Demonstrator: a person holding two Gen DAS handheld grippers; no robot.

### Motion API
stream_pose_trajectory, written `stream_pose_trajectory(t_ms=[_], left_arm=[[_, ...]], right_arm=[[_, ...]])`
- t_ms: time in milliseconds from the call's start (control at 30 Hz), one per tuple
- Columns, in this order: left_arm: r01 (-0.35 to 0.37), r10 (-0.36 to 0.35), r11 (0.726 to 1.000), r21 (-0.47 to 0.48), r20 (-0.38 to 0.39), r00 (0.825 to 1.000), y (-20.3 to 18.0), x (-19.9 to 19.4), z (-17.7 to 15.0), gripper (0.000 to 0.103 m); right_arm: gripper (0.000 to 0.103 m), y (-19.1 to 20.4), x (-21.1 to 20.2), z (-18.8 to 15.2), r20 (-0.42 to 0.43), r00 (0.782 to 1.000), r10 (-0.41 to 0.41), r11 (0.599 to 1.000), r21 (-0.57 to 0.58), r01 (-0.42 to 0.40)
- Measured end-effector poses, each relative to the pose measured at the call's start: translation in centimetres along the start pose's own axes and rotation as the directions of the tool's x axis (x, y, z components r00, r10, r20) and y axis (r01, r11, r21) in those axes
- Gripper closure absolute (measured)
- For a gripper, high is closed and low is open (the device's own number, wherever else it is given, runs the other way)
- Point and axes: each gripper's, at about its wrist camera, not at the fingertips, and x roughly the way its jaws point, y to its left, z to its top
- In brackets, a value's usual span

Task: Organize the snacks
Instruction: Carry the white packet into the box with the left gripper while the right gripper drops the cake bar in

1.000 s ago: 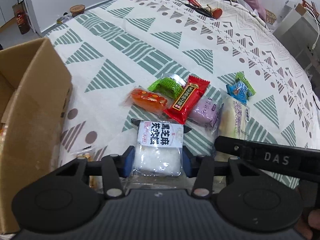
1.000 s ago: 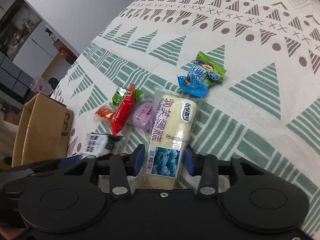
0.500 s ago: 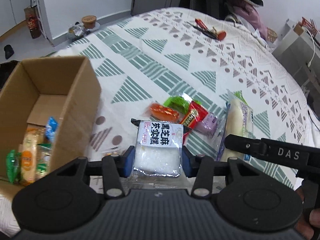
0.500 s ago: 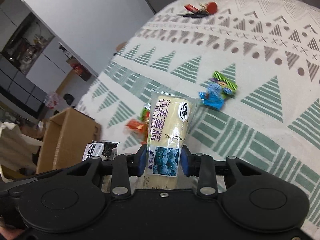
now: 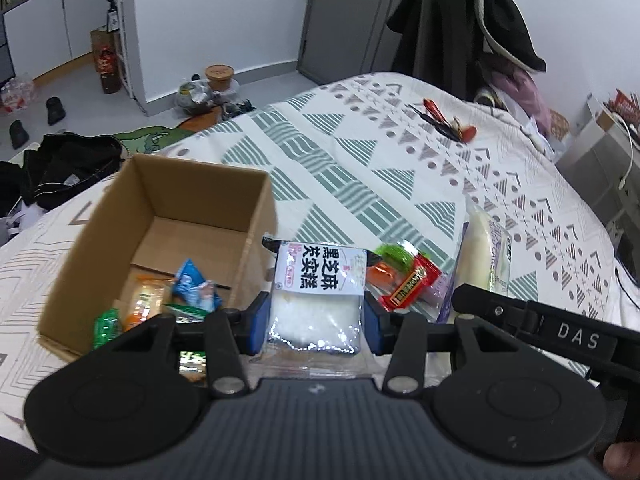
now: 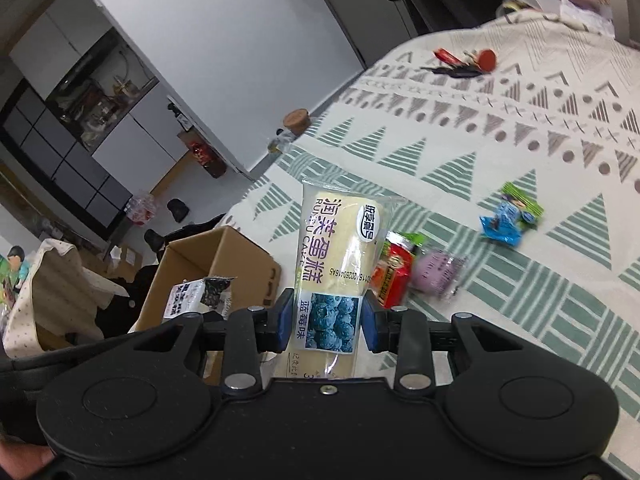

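Note:
My left gripper (image 5: 316,326) is shut on a white sesame cake packet (image 5: 318,296) and holds it in the air beside the open cardboard box (image 5: 256,196); the packet also shows in the right wrist view (image 6: 200,294). My right gripper (image 6: 326,322) is shut on a long yellow blueberry cake packet (image 6: 334,256), lifted above the bed; it also shows in the left wrist view (image 5: 486,252). The box (image 6: 208,264) holds several snack packets (image 5: 192,284). On the bedspread lie a red packet (image 6: 394,276), a purple packet (image 6: 438,274) and a blue packet (image 6: 508,222).
The patterned bedspread (image 5: 360,168) covers the bed. Keys and red items (image 5: 448,122) lie at its far side. Dark clothes (image 5: 68,168) and clutter sit on the floor to the left. A white cabinet (image 5: 600,160) stands at the right.
Both grippers have risen well above the bed with their packets. The left one has moved toward the box, whose inside now shows.

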Motion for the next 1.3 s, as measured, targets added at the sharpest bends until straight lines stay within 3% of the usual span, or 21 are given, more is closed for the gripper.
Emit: stream_pose_trajectory(t_ms=[600,1300], left_arm=[[-0.045,0.052,0.995,-0.09,0.083,0.995,5.8,-4.1,2.0,0.057],[-0.053,0.065,0.982,-0.182,0.059,0.996,12.4,-0.5,3.9,0.057]], right_arm=[[0.069,4.8,1.4,-0.4,0.018,0.997,0.079,0.997,-0.001,-0.079],[0.069,9.0,7.1,-0.4,-0.037,0.992,0.117,0.993,0.003,-0.117]])
